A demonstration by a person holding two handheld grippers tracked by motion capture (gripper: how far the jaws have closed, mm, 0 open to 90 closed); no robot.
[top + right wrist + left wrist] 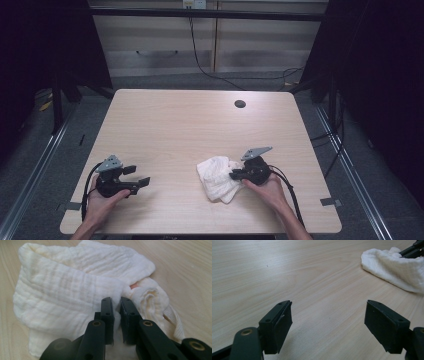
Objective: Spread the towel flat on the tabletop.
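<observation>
Cloth: a white crumpled cloth (217, 177) lies lower right of centre in the high view, on the pale wood tabletop (190, 125); in the left gripper view it sits in the upper right corner.
Right tool: the right tool (117, 305) has its jaws narrow, pinching a fold of the cloth between the pads; cloth bulges on both sides of them.
Left tool: the left tool (328, 315) stands wide with nothing between its jaws, well apart from the cloth, at the lower left of the high view.
Step in hand: judged as drawing or spreading the cloth by the pinched fold.
Doing it well: keep the pinch firm, pull low along the tabletop so the bundle unrolls instead of dragging whole; bring the left tool to a free edge to hold it.
Risk: the thin fold may slip out of the grip.
</observation>
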